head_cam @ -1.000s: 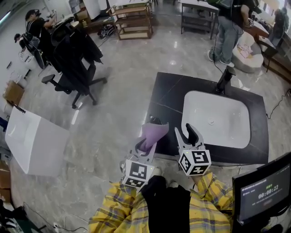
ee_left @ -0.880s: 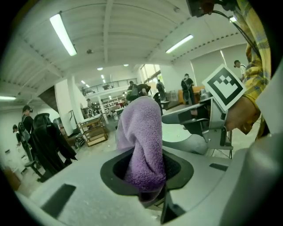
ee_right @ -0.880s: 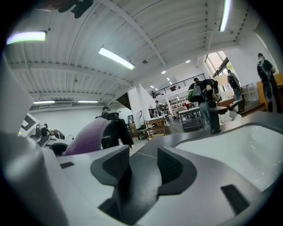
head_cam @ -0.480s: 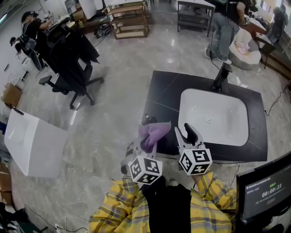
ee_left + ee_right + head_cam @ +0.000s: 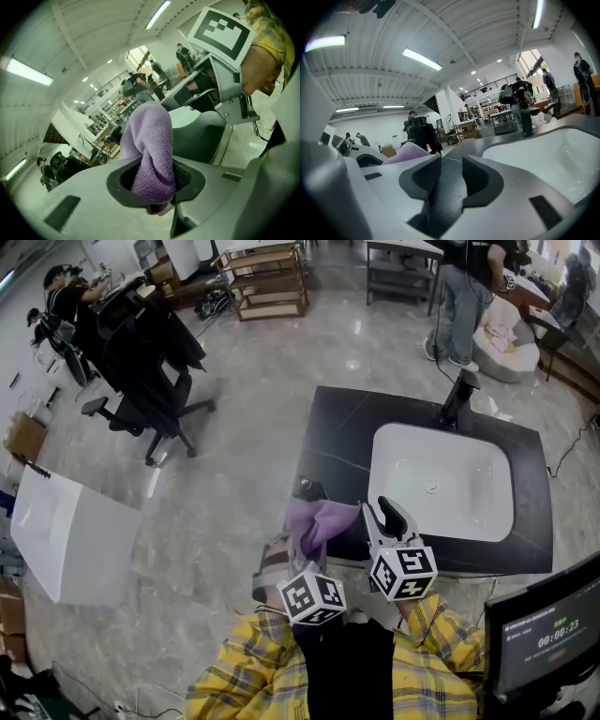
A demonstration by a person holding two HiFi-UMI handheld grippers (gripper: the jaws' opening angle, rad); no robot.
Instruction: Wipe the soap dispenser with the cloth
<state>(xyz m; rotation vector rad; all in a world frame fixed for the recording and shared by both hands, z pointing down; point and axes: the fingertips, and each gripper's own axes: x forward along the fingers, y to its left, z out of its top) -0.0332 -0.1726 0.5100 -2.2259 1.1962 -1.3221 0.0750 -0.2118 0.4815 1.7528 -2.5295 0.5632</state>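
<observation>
The soap dispenser (image 5: 304, 488) shows as a small dark shape at the near left edge of a dark counter (image 5: 337, 432). Just beside it, on its right in the head view, is a bunched purple cloth (image 5: 323, 519). Whether the cloth touches the dispenser cannot be told.

The left gripper (image 5: 302, 542) holds the cloth. In the left gripper view its fingers (image 5: 187, 180) are closed on the cloth (image 5: 150, 140), which rises out from between them in a thick fold.

The right gripper (image 5: 382, 514) hangs just right of the cloth, over the counter's near edge. In the right gripper view, the right gripper (image 5: 451, 174) has its fingers partly apart with nothing between them. They have just been closing.

A white sink basin (image 5: 389, 442) is set into the counter, with a black faucet (image 5: 459, 395) at its far rim.

Yellow plaid sleeves (image 5: 234, 681) fill the bottom of the head view. A monitor (image 5: 544, 634) stands at lower right. On the grey floor to the left are a black office chair (image 5: 145, 352) and a white panel (image 5: 70, 531).
</observation>
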